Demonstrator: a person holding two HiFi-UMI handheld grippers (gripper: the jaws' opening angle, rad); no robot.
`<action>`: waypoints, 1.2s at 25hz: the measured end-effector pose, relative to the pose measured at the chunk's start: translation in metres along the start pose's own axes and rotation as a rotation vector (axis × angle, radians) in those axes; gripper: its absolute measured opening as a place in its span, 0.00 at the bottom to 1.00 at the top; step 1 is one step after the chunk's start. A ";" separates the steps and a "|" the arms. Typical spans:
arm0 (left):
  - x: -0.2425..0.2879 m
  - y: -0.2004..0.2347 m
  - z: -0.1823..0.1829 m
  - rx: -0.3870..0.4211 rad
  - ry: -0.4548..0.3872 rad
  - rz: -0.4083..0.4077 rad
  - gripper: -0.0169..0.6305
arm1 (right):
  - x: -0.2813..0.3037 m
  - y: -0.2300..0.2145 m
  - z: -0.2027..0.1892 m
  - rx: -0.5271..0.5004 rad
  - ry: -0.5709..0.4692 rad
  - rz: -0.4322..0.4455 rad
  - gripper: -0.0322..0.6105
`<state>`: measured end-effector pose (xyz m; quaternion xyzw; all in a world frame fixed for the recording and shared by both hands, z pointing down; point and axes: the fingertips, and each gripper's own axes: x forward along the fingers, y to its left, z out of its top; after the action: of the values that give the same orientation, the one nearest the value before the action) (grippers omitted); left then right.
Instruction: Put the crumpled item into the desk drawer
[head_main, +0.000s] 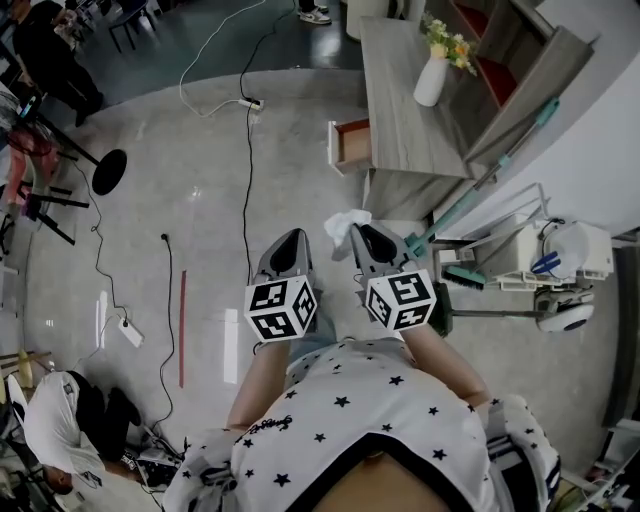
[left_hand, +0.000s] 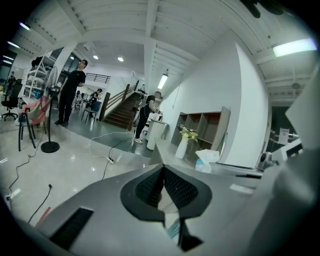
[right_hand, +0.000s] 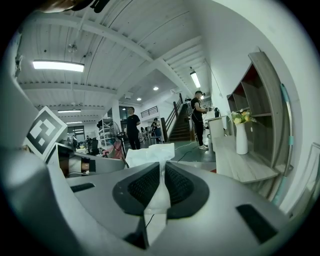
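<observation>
**Q:** What does the right gripper (head_main: 360, 234) carry?

**A:** A white tissue (head_main: 346, 223), clamped between its closed jaws. In the right gripper view, the sheet runs as a thin, creased strip down between the two black ribbed pads (right_hand: 145, 187). Above the tips it fans out into a loose, wrinkled bunch.

**Q:** Where does it sit in the head view?

**A:** Just right of centre, over the grey floor (head_main: 200, 200), touching the tip of the gripper. It shows there as a small, bright, crumpled tuft with ragged edges. It is below the desk (head_main: 395, 120) in the frame and well apart from it.

**Q:** And the drawer?

**A:** The drawer (head_main: 352, 143) stands pulled out from the desk's left side, in the upper middle of the frame. Its inside is reddish-brown. The tissue is outside it.

**Q:** What of the left gripper (head_main: 293, 240)?

**A:** It is closed, with its jaws pressed together at the tips. It is held side by side with the right one at centre frame.

**Q:** Anything on the desk?

**A:** A white vase (head_main: 431, 80) of flowers stands on it, near the top of the frame.
</observation>
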<state>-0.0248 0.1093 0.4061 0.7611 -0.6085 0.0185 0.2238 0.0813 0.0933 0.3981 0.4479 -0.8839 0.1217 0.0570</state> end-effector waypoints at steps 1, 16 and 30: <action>0.009 0.006 0.004 0.003 0.004 -0.004 0.05 | 0.011 -0.002 0.002 0.000 0.001 -0.004 0.09; 0.127 0.102 0.083 0.057 0.060 -0.090 0.05 | 0.180 -0.017 0.050 0.014 0.004 -0.083 0.09; 0.242 0.178 0.129 0.086 0.124 -0.202 0.05 | 0.308 -0.054 0.075 0.030 -0.009 -0.218 0.09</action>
<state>-0.1603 -0.1876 0.4199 0.8248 -0.5124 0.0691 0.2290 -0.0571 -0.1977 0.3990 0.5427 -0.8283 0.1261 0.0593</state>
